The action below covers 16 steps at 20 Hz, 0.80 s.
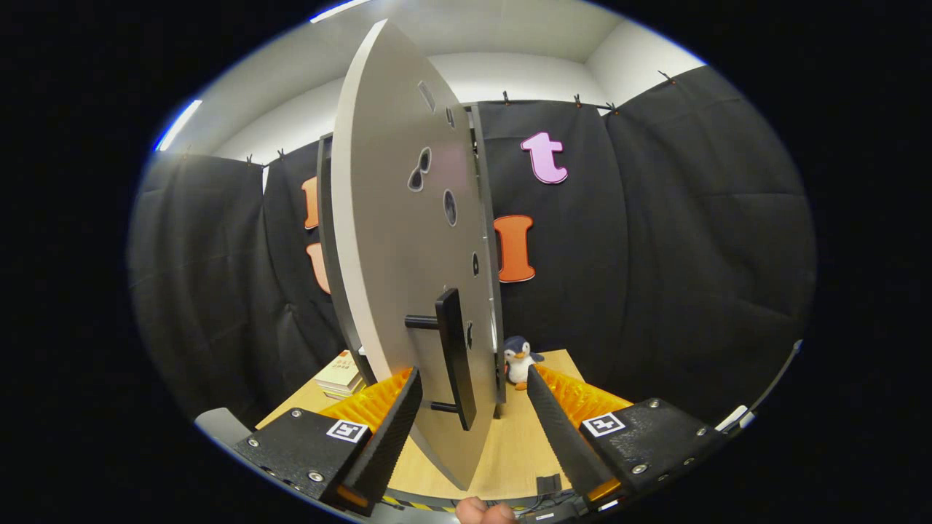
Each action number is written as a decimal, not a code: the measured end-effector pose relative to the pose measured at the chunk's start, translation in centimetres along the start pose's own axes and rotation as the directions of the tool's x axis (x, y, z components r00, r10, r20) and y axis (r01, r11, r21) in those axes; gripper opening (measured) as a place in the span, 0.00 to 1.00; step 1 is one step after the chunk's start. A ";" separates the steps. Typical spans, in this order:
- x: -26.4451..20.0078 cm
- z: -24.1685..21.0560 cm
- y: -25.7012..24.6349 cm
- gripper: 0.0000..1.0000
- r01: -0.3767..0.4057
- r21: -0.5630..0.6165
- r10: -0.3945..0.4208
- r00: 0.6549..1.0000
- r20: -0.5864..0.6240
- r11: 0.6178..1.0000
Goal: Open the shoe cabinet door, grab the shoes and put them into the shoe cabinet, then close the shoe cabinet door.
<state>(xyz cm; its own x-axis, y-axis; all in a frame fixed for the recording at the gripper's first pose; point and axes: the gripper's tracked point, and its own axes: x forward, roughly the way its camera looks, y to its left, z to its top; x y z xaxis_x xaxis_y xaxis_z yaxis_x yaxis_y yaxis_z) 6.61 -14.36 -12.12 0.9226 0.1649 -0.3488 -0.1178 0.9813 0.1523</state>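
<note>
A stack of books (341, 375) is lying on the wooden tabletop (513, 451), beyond the left finger and to the left of the cabinet. The shoe cabinet (325, 240) is standing just behind its door, showing a dark edge. The shoe cabinet door (397, 240), a pale grey panel with several oval cut-outs, is swinging out edge-on toward the hand-held gripper (473, 389), reaching down between the two fingers. Its dark bar handle (455, 356) is sitting upright on two short posts, in the gap between the fingers, nearer the left one. The hand-held gripper is standing spread wide, its fingers flanking the handle and door edge without pressing on either. A small penguin plush toy (518, 362) is standing on the tabletop just past the right finger, beside the door's far edge. A fingertip of the person's hand (484, 511) is showing below the fingers.
</note>
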 end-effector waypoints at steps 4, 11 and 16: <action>1.0 -0.2 3.0 0.92 0.013 0.007 -0.013 1.000 0.000 1.000; 3.3 -0.6 9.0 0.92 0.011 0.035 -0.011 1.000 0.003 0.999; 5.0 -0.4 11.3 0.92 -0.009 0.020 0.009 1.000 0.009 1.000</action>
<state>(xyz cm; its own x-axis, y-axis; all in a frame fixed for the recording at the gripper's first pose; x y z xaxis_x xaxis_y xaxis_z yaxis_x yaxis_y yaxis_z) 9.75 -2.42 -12.54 0.9247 0.1726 -0.3394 -0.1186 0.9776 0.1741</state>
